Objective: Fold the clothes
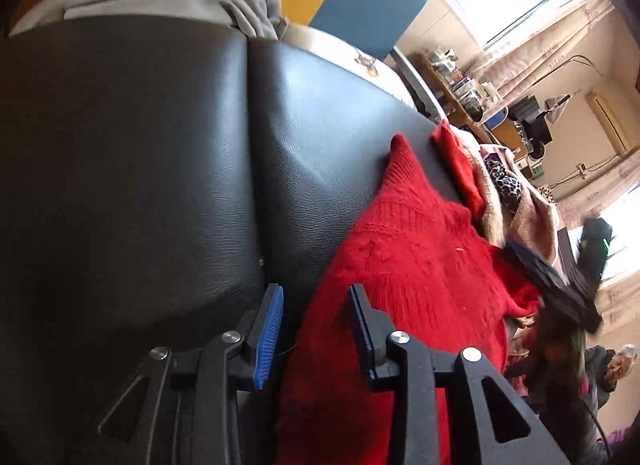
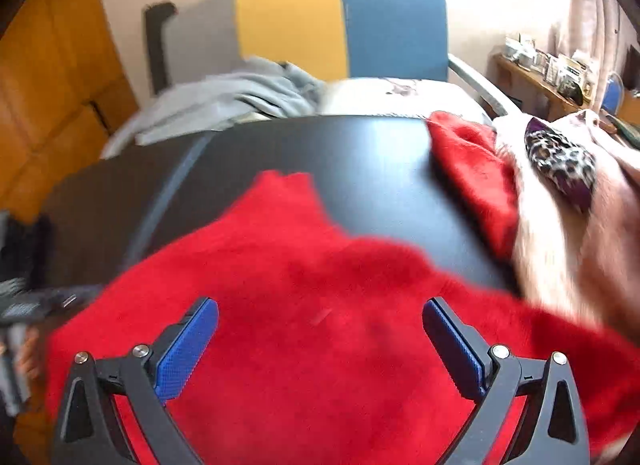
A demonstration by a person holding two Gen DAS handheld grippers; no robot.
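A red knitted sweater (image 1: pixel 420 265) lies spread on a black leather-like surface (image 1: pixel 160 145). My left gripper (image 1: pixel 315 292) hangs open just over the sweater's left edge, and its blue pads (image 1: pixel 270 329) do not press the cloth. In the right wrist view the same sweater (image 2: pixel 300 285) fills the foreground, motion-blurred. My right gripper (image 2: pixel 320 307) stands wide open above the middle of it, with nothing pinched. The sweater's near part is hidden under both grippers.
A pile with a second red garment (image 2: pixel 472 161) and a pale pink one with leopard-print trim (image 2: pixel 560 165) sits at the right. A grey garment (image 2: pixel 240 97) lies beyond the black surface (image 2: pixel 360 153), before a yellow and blue chair (image 2: pixel 340 21). A person (image 1: pixel 616 365) sits far right.
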